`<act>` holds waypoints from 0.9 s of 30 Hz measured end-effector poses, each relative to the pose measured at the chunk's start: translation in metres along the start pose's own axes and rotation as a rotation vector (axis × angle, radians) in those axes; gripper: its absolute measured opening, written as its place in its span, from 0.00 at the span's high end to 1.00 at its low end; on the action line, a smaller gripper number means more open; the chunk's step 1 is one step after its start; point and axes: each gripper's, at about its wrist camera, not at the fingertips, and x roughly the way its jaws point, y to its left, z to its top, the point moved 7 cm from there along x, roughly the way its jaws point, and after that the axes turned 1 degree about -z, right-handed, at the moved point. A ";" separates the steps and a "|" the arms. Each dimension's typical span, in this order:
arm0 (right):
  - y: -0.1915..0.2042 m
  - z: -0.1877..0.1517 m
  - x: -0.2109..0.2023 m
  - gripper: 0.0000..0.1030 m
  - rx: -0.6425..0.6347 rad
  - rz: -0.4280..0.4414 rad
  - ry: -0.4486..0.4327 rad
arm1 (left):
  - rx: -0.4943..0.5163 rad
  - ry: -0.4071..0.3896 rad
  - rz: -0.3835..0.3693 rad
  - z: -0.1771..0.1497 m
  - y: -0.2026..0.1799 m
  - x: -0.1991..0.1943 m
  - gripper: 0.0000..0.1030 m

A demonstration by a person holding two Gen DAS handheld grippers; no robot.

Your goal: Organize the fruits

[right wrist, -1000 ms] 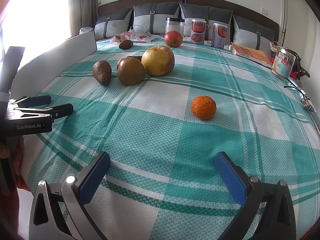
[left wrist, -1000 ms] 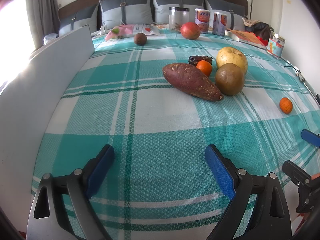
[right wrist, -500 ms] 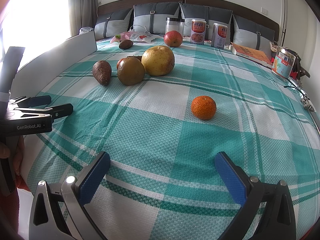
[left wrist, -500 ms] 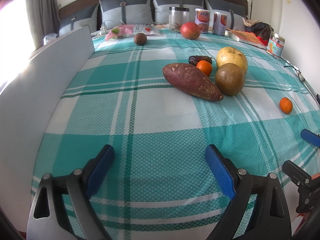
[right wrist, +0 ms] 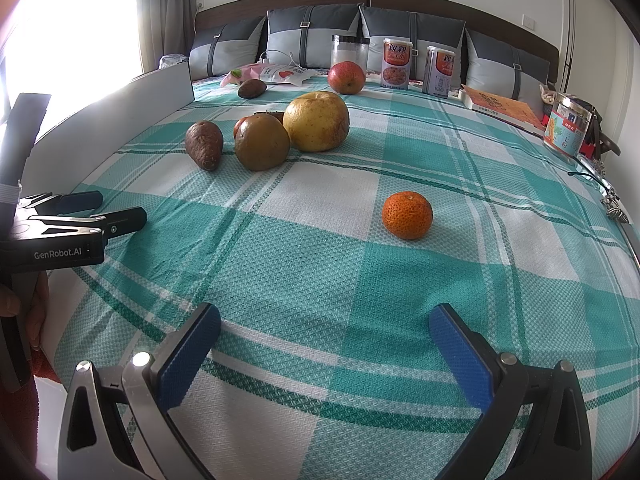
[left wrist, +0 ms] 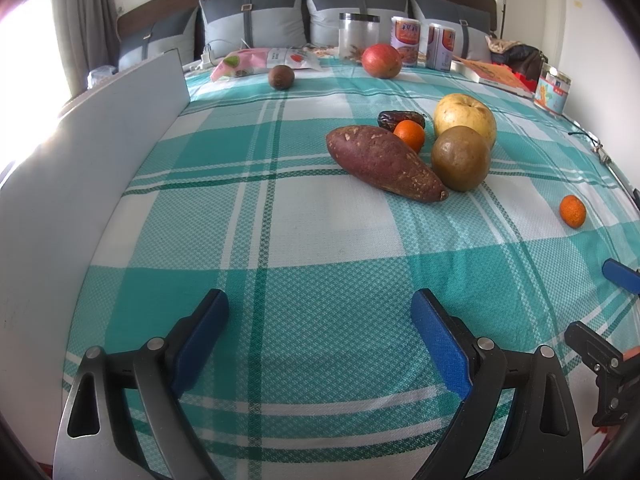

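On the green-checked bedspread a cluster lies mid-bed: a sweet potato, a brown round fruit, a yellow pear, a small orange and a dark date. A lone mandarin lies apart, ahead of my right gripper, which is open and empty. My left gripper is open and empty near the bed's front edge. A red apple and a dark round fruit lie far back.
A white board stands along the bed's left side. A clear jar, two cans, a snack bag, a book and a tin sit near the pillows.
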 end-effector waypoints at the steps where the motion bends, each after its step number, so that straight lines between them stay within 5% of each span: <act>1: 0.000 0.000 0.000 0.00 0.000 0.000 0.000 | 0.000 0.000 0.000 0.000 0.000 0.000 0.08; 17: 0.000 0.000 0.000 0.00 0.000 0.000 -0.001 | -0.006 0.005 -0.009 0.000 0.001 0.001 0.08; 23: 0.000 0.000 0.000 0.00 0.000 0.001 0.000 | -0.004 0.061 -0.090 0.000 0.003 0.001 0.07; 27: 0.000 0.000 0.000 0.00 0.000 0.001 -0.001 | -0.137 0.094 -0.149 0.010 0.008 -0.001 0.07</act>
